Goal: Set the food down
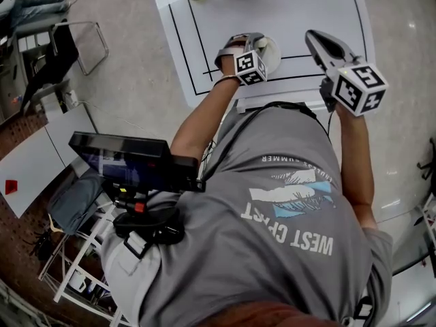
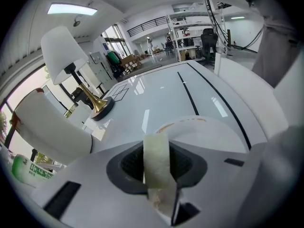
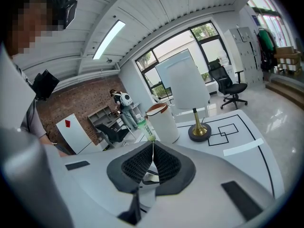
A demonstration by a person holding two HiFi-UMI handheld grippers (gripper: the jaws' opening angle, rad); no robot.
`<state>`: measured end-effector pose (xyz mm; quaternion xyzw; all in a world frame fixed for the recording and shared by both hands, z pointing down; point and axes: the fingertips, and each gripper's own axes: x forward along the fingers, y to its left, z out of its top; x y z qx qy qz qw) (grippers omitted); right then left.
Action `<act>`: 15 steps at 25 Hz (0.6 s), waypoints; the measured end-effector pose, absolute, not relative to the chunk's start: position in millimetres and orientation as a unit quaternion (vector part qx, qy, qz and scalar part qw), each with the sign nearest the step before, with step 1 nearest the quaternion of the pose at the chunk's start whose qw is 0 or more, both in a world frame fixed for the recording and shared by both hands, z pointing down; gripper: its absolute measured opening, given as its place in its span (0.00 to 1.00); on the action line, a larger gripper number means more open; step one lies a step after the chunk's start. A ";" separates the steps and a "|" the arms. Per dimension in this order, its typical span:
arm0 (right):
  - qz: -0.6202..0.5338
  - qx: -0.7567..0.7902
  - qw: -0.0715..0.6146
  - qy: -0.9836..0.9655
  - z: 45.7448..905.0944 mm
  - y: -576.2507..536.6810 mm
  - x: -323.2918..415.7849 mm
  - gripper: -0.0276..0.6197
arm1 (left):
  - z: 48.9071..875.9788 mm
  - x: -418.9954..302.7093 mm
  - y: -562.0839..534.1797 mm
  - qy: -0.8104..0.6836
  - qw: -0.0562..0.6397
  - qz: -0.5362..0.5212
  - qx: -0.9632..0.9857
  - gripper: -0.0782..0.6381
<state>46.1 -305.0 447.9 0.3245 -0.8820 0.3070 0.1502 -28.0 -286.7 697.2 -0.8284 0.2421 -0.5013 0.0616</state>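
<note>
**A:** A white mat (image 1: 225, 39) ruled with black lines is covering the table at the top of the head view.

**B:** Where is the food sitting?

**A:** The pale round food (image 2: 157, 156) is hanging edge-up in the left gripper (image 1: 259, 58), whose jaws are pinching it at a middling gap near the mat's lower edge. Bare mat is lying just beyond and below. The right gripper (image 3: 152, 161) is idling at the right, pressed closed and empty.

**B:** Counts?

**A:** One food piece, one lamp (image 3: 190, 87), one cup (image 3: 161, 122) and one green-labelled bottle (image 3: 146, 129), the last three standing along the top edge.
</note>
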 end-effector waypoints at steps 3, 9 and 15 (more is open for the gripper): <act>0.307 0.324 0.151 -0.882 449.1 -304.5 44.5 0.05 | 698.1 -27.8 -286.6 0.246 0.075 -0.506 -0.824 0.25; 0.308 0.322 0.151 -0.882 452.8 -304.2 41.7 0.05 | 701.6 -24.6 -284.0 0.242 0.078 -0.506 -0.825 0.25; 0.311 0.323 0.152 -0.881 457.8 -301.6 39.9 0.05 | 706.0 -20.5 -276.5 0.227 0.058 -0.501 -0.833 0.26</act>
